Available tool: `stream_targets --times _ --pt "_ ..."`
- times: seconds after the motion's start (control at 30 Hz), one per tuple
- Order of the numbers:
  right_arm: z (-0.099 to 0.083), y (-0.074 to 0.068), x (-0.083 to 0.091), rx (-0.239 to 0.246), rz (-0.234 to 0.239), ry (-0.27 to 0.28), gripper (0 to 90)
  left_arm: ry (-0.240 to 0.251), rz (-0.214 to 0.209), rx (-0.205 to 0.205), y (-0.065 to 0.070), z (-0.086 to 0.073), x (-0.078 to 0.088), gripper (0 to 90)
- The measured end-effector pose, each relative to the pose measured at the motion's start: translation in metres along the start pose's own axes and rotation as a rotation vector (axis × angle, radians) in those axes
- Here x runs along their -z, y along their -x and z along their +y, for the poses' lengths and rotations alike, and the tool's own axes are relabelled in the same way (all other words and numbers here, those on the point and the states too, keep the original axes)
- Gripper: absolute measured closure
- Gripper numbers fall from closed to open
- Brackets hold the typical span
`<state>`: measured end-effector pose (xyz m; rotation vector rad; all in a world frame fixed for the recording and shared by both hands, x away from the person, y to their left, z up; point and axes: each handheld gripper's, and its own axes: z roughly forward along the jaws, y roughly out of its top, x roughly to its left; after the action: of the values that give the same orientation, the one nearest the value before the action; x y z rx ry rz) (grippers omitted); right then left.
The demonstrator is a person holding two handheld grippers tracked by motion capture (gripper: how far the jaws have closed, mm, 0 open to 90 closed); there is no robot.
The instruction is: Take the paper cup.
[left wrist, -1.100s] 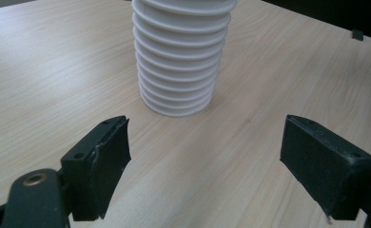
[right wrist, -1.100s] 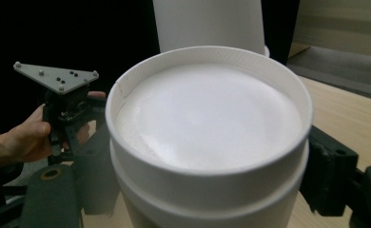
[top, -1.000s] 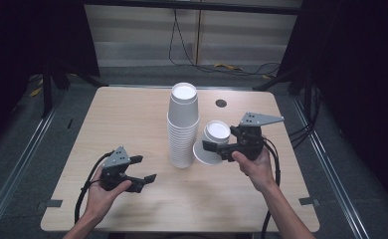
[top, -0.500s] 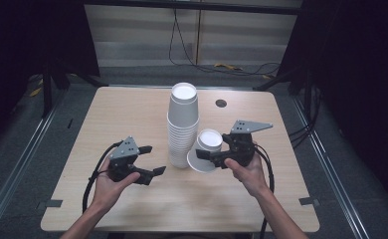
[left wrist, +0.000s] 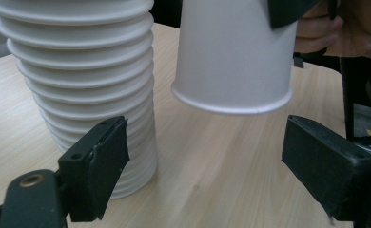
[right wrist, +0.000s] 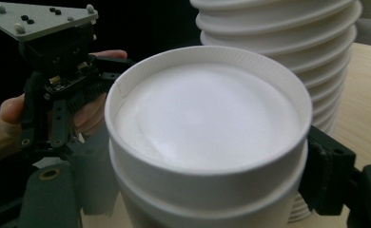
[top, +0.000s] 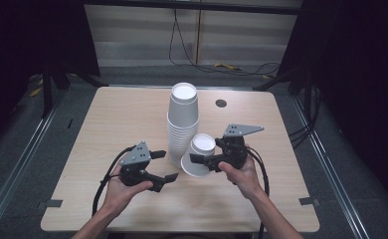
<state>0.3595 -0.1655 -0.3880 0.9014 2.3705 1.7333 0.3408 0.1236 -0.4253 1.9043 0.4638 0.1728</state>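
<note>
Right gripper [top: 205,160] clamps white upturned paper cups [top: 199,155] at 3 o'clock of tall white nested stack [top: 181,124], left gripper [top: 162,165] wide open, empty; oversqueeze risks crushing, or bumping stack over.

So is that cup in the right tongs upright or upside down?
Upside down: the cup in the right tongs shows its recessed base on top, with its wide rim lowest and off the table.

Stack of upturned white paper cups [left wrist: 86,90], single cup [left wrist: 236,52] held beside it, wooden table [left wrist: 212,175], open black fingers [left wrist: 100,166].
</note>
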Motion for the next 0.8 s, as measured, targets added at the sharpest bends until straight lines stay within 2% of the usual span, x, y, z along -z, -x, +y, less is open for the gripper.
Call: stream_targets --times 0.23,0.3,0.43,0.47,0.6,0.7,0.8 --pt "-0.005 -0.002 -0.004 -0.011 0.027 0.008 22.5 -0.012 -0.006 0.007 0.0 -0.005 -0.004 15.8" --pt "-0.011 0.0 -0.005 -0.037 0.038 0.005 22.4 0.006 -0.017 0.0 0.001 -0.005 -0.004 15.7" --pt "-0.014 0.0 -0.007 -0.033 0.044 0.001 22.4 0.021 -0.026 0.004 0.005 -0.006 -0.006 15.8" --pt "-0.014 0.0 -0.007 -0.027 0.046 0.001 22.5 0.026 -0.041 0.008 0.007 -0.005 -0.007 15.8" --pt "-0.014 -0.003 -0.009 -0.021 0.057 0.004 22.4 0.032 -0.034 0.004 0.009 -0.006 -0.008 16.1" --pt "-0.015 -0.005 -0.012 -0.018 0.067 0.01 22.3 0.042 -0.059 0.027 0.009 -0.007 -0.009 17.5" --pt "-0.016 -0.006 -0.014 -0.023 0.08 0.011 22.4 0.043 -0.061 0.035 0.008 -0.009 -0.01 17.5"
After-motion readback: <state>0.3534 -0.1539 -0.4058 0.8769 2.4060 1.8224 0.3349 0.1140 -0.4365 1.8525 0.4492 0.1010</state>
